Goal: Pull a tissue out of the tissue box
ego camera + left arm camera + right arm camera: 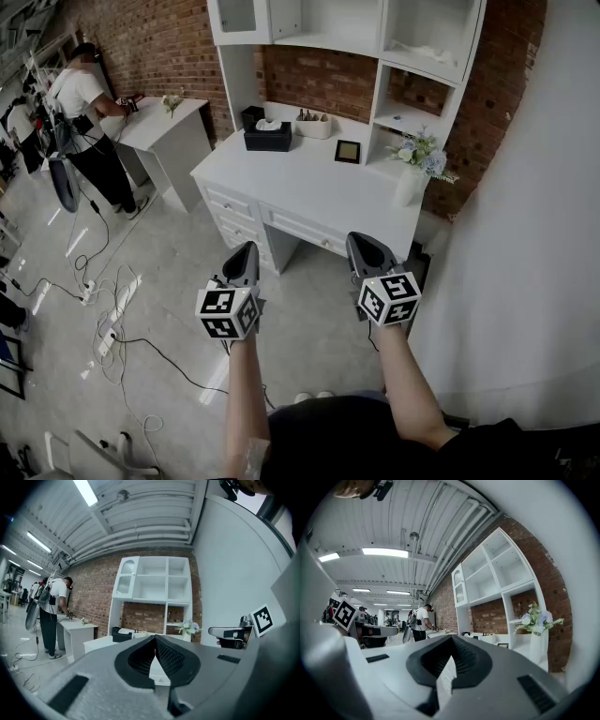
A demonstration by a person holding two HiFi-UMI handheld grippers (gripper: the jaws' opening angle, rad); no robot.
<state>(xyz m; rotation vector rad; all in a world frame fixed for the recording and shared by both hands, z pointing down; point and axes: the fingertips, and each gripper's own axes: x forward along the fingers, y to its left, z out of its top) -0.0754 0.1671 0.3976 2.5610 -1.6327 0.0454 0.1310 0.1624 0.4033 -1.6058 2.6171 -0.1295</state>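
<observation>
The black tissue box (268,137) stands at the back left of the white desk (309,183), a white tissue sticking up from its slot. The left gripper view shows the box (121,633) small and far off, left of the jaws. My left gripper (247,249) and right gripper (360,242) hang side by side over the floor, well short of the desk's front, pointing level at it. Both are shut with nothing between the jaws, as each gripper's own view confirms for the left gripper (155,638) and right gripper (451,640).
A white hutch (375,37) rises over the desk against a brick wall. A vase of flowers (412,173), a small picture frame (348,151) and a tray of bottles (313,125) share the desk. A person (89,122) works at a side table, cables (108,319) trail over the floor, and a white wall (525,253) curves at the right.
</observation>
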